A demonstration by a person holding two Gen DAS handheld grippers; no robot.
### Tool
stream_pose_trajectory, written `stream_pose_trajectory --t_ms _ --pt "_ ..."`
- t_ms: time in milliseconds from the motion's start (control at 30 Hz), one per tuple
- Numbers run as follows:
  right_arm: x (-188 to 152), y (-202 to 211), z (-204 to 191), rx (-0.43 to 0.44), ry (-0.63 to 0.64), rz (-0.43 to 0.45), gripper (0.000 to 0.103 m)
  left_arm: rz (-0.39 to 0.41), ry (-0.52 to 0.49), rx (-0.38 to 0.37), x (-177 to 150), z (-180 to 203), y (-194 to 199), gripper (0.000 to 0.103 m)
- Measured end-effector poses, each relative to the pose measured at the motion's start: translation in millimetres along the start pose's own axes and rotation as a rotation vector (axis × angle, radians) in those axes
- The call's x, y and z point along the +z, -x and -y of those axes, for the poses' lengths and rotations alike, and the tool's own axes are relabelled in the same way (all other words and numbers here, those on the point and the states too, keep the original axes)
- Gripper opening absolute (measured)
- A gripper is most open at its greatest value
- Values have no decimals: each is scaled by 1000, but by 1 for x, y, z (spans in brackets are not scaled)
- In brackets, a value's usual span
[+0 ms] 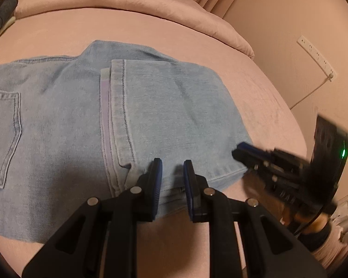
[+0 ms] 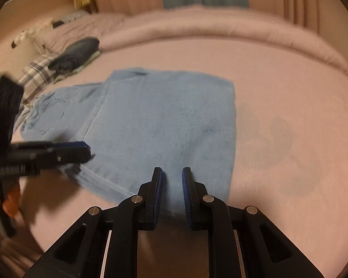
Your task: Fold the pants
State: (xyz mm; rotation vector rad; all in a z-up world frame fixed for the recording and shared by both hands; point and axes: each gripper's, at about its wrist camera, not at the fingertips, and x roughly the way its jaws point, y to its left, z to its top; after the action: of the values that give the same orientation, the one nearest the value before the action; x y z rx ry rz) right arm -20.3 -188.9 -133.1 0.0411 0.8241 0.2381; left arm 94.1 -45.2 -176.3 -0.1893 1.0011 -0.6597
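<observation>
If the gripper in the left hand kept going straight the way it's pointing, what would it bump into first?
Most likely the light blue jeans: the left gripper points down at their folded near edge on the bed, with nothing in between, though depth is hard to judge.

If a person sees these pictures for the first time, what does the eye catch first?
First the light blue jeans, folded and lying flat in the middle of a pink bed. Next the two black tongs with blue pads at the jeans' near edge: the left tongs over the hem, the right tongs beside them. Further back on the left, a pile of dark folded clothes lies on the bed.
</observation>
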Motion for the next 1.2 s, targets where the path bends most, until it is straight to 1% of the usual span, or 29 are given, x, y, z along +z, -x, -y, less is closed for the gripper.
stream_pose_trajectory --t_ms 33,100,167,200,233,267,300,433,467,533,667,767,867,933,1033,1200 --pt "-3 3 -1 -8 -25 6 17 -4 16 -5 1 -3 3 18" --pt "-1 10 0 -12 -55 -10 17 6 57 -8 4 -9 13 19" --pt "-1 21 -2 7 -68 -20 17 30 77 -20 1 -16 30 21" --pt "-4 27 -4 36 -79 -19 17 45 86 -14 -3 -20 40 30" --pt "-5 30 -5 59 -89 -18 19 62 94 17 -7 -25 51 49" --pt "-7 33 -6 86 -102 -11 21 88 114 48 -13 -34 63 58" --pt "-8 34 -8 104 -109 -3 21 116 152 49 -20 -45 77 63" --pt "-2 29 -29 171 -91 20 23 159 344 -3 -46 -91 114 63" --pt "2 25 -37 190 -74 19 23 166 392 8 -53 -102 122 63" --pt "8 20 -51 222 -46 25 23 188 451 40 -64 -117 137 63" --pt "20 9 -77 278 -15 24 29 220 568 19 -83 -140 147 63" --pt "24 3 -94 304 6 21 30 242 624 19 -89 -148 144 63" --pt "22 2 -100 310 12 9 30 271 672 0 -84 -157 139 64" --pt "21 2 -102 311 12 2 30 291 692 5 -78 -160 135 65" --pt "21 3 -100 299 4 -2 30 330 757 11 -68 -171 131 65" --pt "27 5 -99 298 -14 11 30 392 850 -29 -54 -190 127 65"
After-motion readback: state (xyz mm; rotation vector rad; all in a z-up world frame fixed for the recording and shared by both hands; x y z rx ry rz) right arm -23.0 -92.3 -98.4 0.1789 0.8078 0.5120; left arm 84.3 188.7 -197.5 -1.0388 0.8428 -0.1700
